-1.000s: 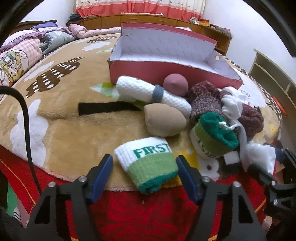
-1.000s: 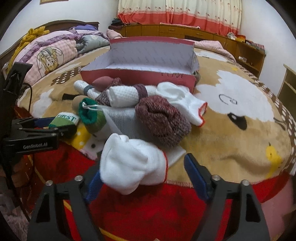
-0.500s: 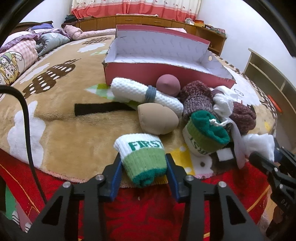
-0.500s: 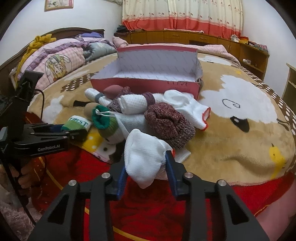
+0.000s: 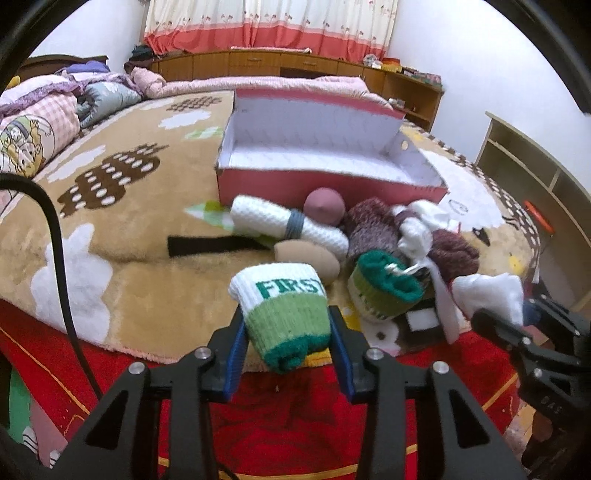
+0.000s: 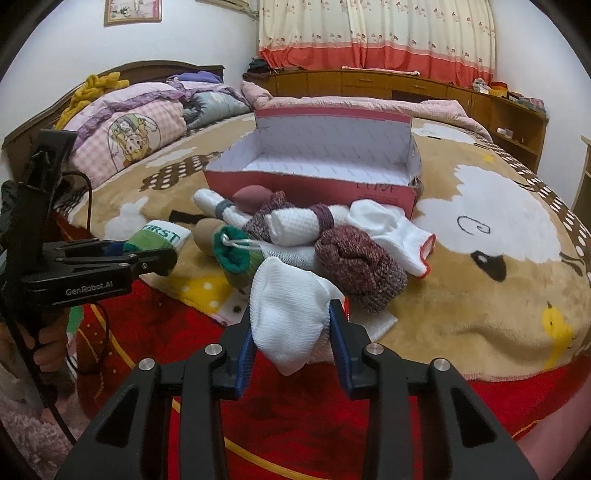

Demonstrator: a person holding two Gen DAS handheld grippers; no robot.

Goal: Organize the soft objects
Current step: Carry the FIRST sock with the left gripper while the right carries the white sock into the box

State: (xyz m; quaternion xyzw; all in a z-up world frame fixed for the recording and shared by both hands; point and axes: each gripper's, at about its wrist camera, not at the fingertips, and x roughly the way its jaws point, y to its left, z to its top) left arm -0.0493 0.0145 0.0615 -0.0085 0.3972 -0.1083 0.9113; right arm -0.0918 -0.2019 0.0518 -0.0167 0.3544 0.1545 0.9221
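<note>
- White walls (image 6: 207, 33) enclose the room; a small framed picture (image 6: 133, 11) hangs high on one.
- A cream curtain (image 6: 373, 33) with a broad red lower band covers the far window.
- Low wooden cabinets (image 6: 406, 86) run beneath it — clutter sits on top at the right end.
- A dark wooden headboard (image 6: 147, 70) backs the bed, with pink checked bedding (image 6: 129, 122) piled against it.
- An open wooden shelf unit (image 5: 532, 173) stands by the right wall.

I see a ribbed knit sock (image 5: 286, 314), green and white, matt. The white sock (image 6: 290, 314) looks finer-woven cloth. The bed's blanket (image 5: 147, 288) is plush, fuzzy; the far box (image 5: 325, 147) smooth matt cardboard; cabinets (image 6: 388, 85) glossy wood.
</note>
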